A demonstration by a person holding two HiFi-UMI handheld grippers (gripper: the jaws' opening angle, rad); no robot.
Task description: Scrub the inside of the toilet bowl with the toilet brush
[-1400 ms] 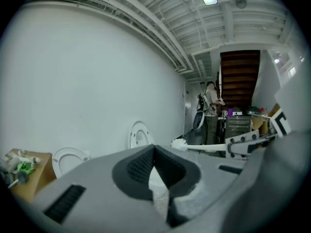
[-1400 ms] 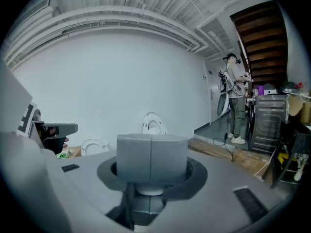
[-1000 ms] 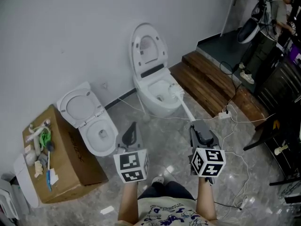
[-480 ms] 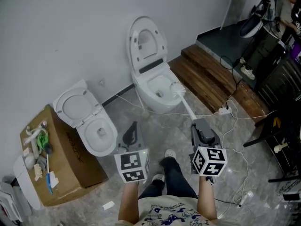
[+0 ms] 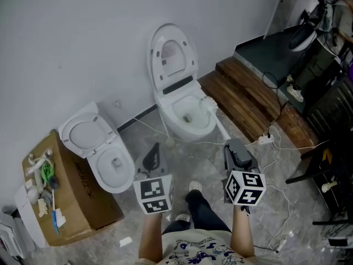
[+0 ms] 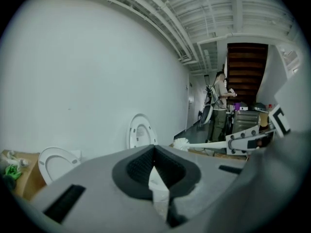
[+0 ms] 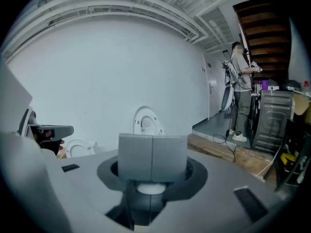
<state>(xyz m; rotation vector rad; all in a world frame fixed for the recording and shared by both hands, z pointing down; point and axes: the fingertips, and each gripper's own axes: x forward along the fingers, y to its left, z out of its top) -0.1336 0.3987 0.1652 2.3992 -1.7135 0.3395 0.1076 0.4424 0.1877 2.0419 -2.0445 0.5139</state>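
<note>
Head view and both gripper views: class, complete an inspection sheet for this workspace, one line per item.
Surface: floor, grey and stone-patterned.
Job's things: toilet, lid up; toilet brush, head at the bowl's right rim, handle running back to the right gripper.
Clutter: second toilet, lid up; cardboard box with bottles and cleaning items on top.
Grippers: left gripper shut, nothing held; right gripper shut on the brush handle.
Cables: white cable across the floor to a power strip; black cable on the wooden steps.
Surroundings: white wall; a person standing far off.
</note>
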